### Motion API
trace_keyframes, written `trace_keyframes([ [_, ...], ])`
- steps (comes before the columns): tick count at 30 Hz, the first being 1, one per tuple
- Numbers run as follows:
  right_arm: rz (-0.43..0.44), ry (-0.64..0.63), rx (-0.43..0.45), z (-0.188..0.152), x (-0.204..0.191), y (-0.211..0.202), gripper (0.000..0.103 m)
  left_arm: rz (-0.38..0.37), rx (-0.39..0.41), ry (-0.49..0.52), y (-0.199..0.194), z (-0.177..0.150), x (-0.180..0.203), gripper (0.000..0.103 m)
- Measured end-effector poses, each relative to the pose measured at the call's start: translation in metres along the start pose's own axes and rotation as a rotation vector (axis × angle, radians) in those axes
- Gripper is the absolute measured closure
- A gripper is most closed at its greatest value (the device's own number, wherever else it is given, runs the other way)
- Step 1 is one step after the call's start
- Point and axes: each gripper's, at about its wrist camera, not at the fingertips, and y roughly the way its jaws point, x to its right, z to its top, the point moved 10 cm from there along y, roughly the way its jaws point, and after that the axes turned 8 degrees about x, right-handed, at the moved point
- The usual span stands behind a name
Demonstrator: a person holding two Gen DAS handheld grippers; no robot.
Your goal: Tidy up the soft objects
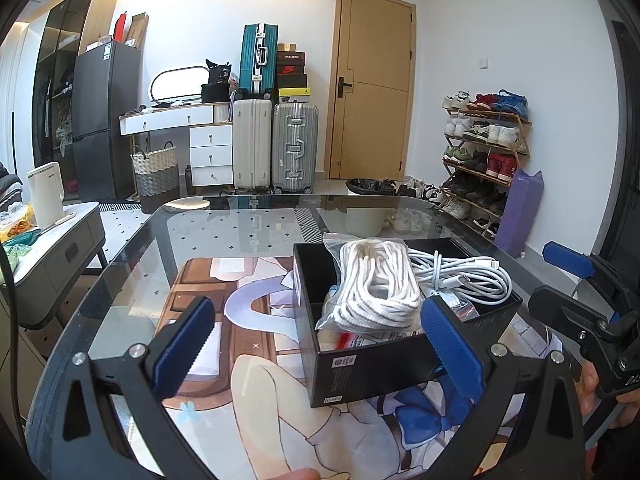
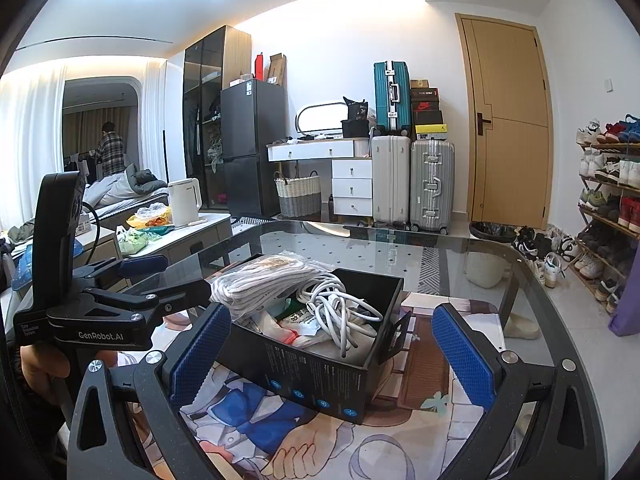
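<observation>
Both hand-held grippers, left (image 1: 316, 350) and right (image 2: 332, 354), gape empty near the box (image 2: 320, 376) on the counter (image 1: 248, 232). Bagged rope (image 1: 376, 284) and cable (image 1: 460, 276) already lie inside (nothing loose visible outside); task looks nearly done.

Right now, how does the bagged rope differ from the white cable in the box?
The rope is thick, braided and sealed in a clear plastic bag; the cable is thin, smooth and bare. The rope sits as a tight bundle propped above the black box's rim; the cable sprawls in loose loops with plug ends showing. Both are white, coiled, and lie inside the same box.
</observation>
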Motion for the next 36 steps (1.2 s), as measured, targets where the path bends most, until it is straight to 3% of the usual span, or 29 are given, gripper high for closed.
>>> trace_keyframes([
  [36, 0.0, -0.001, -0.001, -0.0006, 0.0, 0.0002, 0.001, 0.003, -0.006, -0.001, -0.0001, 0.0001, -0.0018, 0.0],
])
